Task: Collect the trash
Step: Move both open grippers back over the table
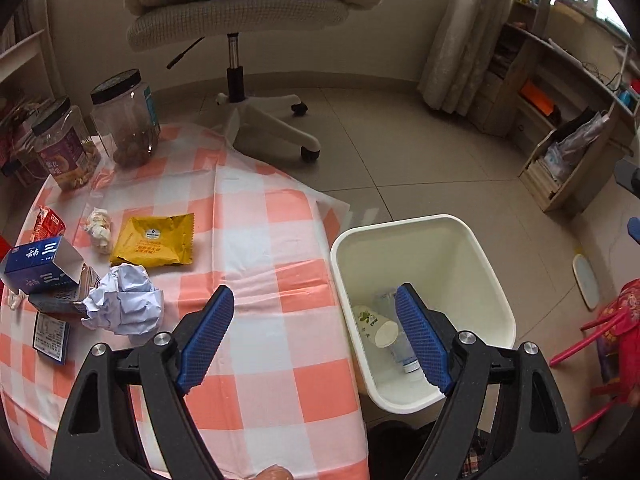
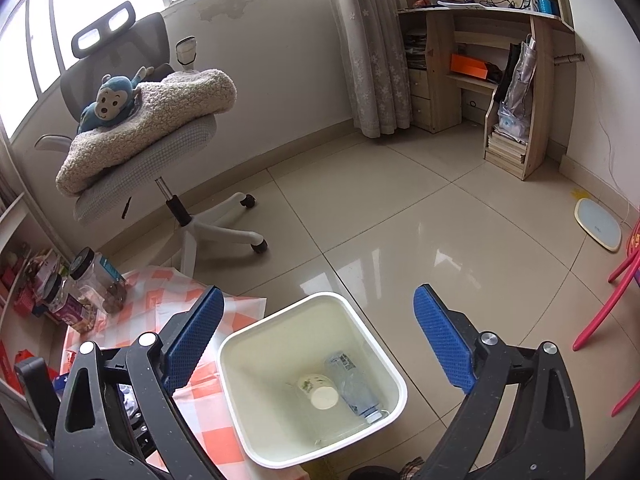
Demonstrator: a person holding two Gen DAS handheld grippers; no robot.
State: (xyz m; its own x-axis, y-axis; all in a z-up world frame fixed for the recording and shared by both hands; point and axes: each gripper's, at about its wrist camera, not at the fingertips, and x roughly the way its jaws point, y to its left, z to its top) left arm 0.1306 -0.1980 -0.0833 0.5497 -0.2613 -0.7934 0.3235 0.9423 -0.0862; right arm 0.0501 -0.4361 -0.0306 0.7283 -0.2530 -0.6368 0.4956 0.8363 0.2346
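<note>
A white bin [image 1: 472,240] [image 2: 304,308] stands on the floor by the table's right edge, holding a paper cup [image 1: 378,322] [image 2: 318,392] and a crushed plastic bottle [image 1: 406,354] [image 2: 352,386]. On the checked tablecloth [image 1: 260,280] lie a crumpled white paper [image 1: 126,306], a yellow snack wrapper [image 1: 154,240], a small white wad [image 1: 98,226], a blue box [image 1: 38,264] and a red packet [image 1: 48,226]. My left gripper [image 1: 314,304] hangs open and empty over the table edge and bin rim. Above the bin, my right gripper [image 2: 316,304] is open and empty too.
Two black-lidded snack jars [image 1: 120,120] [image 1: 66,148] stand at the table's far left. A swivel chair [image 1: 240,12] [image 2: 152,140] with a fleece blanket is behind the table. A wooden desk with shelves [image 2: 480,80] lines the right wall. Pink chair legs [image 2: 608,300] sit at right.
</note>
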